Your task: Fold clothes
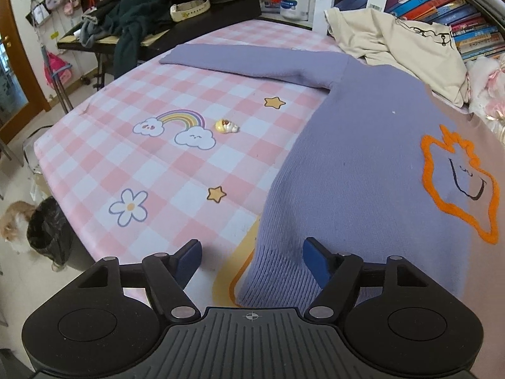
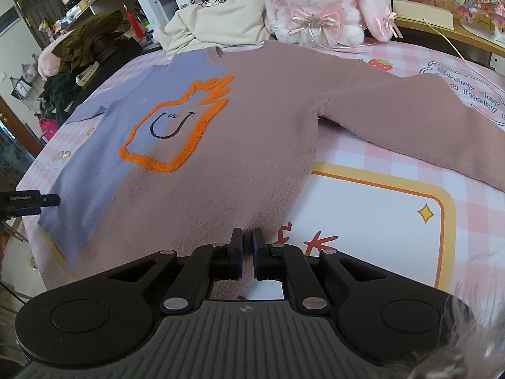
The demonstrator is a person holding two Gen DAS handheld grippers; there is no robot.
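- The right hand-held gripper (image 2: 247, 237) has its jaws drawn together at the sweater's lower hem; whether they pinch the knit cannot be told.
- The left hand-held gripper (image 1: 252, 252) stands wide, one blue pad (image 1: 312, 259) over the ribbed hem corner, the other above the bare cloth; nothing is pressed between them.
- The sweater (image 2: 240, 132) lies flat, front up, on the worktop (image 1: 164, 164) with its pink checked cover; half lilac, half dusty pink, an orange outlined motif (image 2: 176, 126) across the chest, both sleeves spread outward.
- A cream garment (image 2: 221, 22) and a plush rabbit (image 2: 318, 3) sit beyond the collar.
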